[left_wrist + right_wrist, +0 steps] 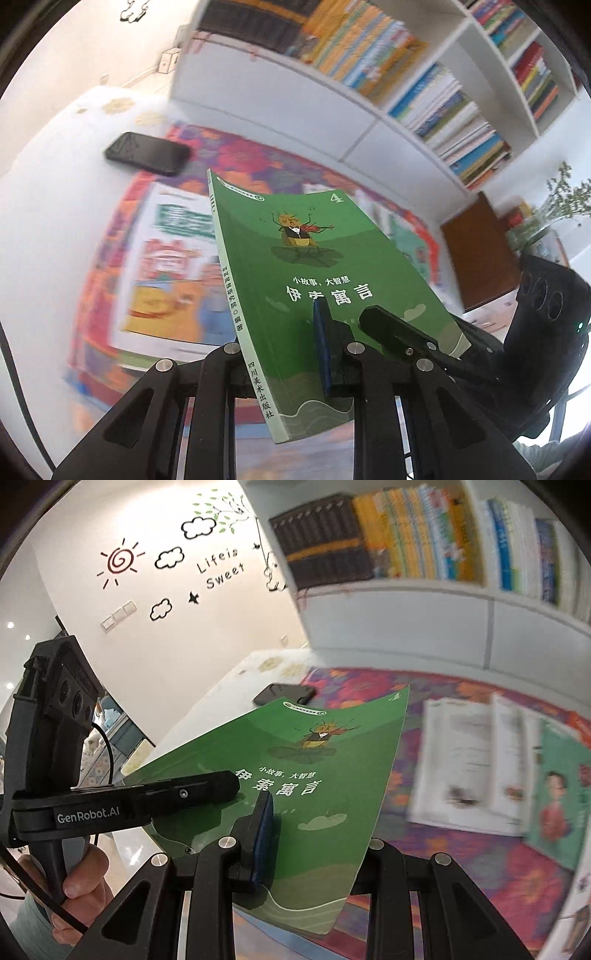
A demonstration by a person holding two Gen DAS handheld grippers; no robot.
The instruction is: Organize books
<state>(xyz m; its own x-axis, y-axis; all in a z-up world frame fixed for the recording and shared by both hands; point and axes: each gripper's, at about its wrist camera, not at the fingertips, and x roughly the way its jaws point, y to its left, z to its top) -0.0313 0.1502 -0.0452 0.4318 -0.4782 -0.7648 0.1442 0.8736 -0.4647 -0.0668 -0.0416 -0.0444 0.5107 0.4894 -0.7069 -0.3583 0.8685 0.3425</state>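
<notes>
A thin green paperback (306,266) with a cricket playing a violin on its cover is held in the air above the table. My left gripper (291,347) is shut on its lower edge near the spine. My right gripper (314,834) is shut on the same green book (314,760) at its lower part. The right gripper's body shows in the left wrist view (399,332), and the left gripper's body with a hand shows in the right wrist view (147,797). Both sets of jaws pinch the cover from both sides.
Several books (480,760) lie flat on a floral mat (266,155). A black phone (147,153) lies at the mat's far edge. A white bookshelf (369,110) packed with books (406,535) stands behind the table. A plant (565,199) stands at right.
</notes>
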